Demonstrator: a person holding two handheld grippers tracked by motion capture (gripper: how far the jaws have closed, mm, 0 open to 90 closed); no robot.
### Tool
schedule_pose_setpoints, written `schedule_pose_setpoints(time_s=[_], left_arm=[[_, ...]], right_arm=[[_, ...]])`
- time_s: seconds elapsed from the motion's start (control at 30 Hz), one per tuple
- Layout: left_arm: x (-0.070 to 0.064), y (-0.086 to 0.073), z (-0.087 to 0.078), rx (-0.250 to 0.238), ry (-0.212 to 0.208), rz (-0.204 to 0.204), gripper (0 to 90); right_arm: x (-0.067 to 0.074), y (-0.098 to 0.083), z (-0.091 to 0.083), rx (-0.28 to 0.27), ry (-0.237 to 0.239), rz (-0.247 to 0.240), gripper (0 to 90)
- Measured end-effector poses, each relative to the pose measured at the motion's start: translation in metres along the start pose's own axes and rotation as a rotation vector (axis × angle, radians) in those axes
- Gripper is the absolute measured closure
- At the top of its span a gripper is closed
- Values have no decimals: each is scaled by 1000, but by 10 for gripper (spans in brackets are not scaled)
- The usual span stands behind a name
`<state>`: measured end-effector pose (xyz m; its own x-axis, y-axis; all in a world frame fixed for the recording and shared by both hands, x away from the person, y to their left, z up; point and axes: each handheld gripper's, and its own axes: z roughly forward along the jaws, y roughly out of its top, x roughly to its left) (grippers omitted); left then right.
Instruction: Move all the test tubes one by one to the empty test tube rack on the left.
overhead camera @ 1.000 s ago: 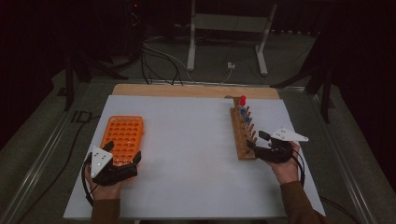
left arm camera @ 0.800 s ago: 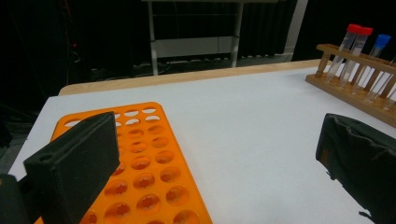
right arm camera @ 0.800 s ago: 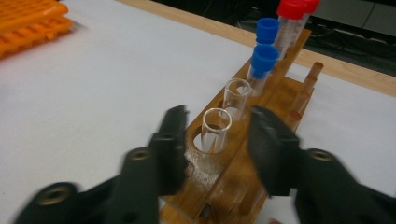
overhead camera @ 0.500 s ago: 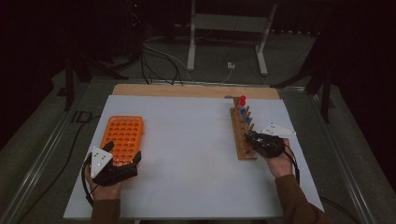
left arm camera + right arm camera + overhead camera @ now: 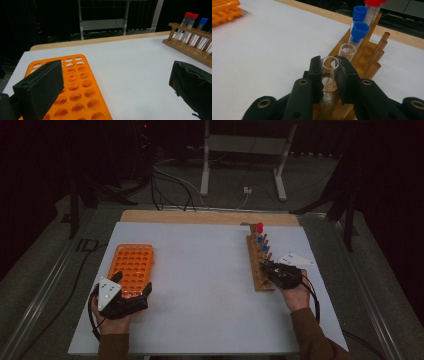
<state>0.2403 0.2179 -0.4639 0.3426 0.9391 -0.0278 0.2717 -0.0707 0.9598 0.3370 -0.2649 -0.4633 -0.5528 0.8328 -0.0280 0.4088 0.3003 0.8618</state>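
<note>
Right gripper view: your right gripper (image 5: pixel 329 75) pinches an uncapped clear glass tube (image 5: pixel 329 72) between its matte black pads, the jaws having just closed on it. That round-rimmed tube stands upright in the wooden rack (image 5: pixel 364 60), nearest you, before the blue-capped tubes (image 5: pixel 359 31). Your left gripper (image 5: pixel 115 85) stands spread beside the orange plastic tray (image 5: pixel 80 87).

Tube rack (image 5: pixel 256 265): light brown wood, centre right of the high view.
Open tube (image 5: pixel 329 72): clear, uncapped, pale speckled fill at its base.
Capped tubes (image 5: pixel 359 28): blue caps; the farthest cap red.
Tray (image 5: pixel 131 269): bright orange, rows of round holes.
Table (image 5: pixel 200 270): white top, tan far edge.
Right gripper (image 5: pixel 329 75): black.
</note>
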Motion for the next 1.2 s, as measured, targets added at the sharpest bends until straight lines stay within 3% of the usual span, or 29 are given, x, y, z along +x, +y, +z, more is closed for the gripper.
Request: schedule_pose_setpoints(time_s=[0.3,0.73,0.8,0.97,1.2], left_arm=[[0,-1,3,21,17,-7,4],[-7,0,8,46,-24,27,3],[-9,2,9,54,-39,18,3],[-23,11,13,65,-68,53,3],[-46,30,23,63,-121,72,3]], right_arm=[[-1,10,-15,-46,14,14,762],[-4,31,-35,-119,25,19,762],[-4,34,-39,-133,29,20,762],[1,42,-48,-167,57,20,762],[12,45,-44,-155,113,8,762]])
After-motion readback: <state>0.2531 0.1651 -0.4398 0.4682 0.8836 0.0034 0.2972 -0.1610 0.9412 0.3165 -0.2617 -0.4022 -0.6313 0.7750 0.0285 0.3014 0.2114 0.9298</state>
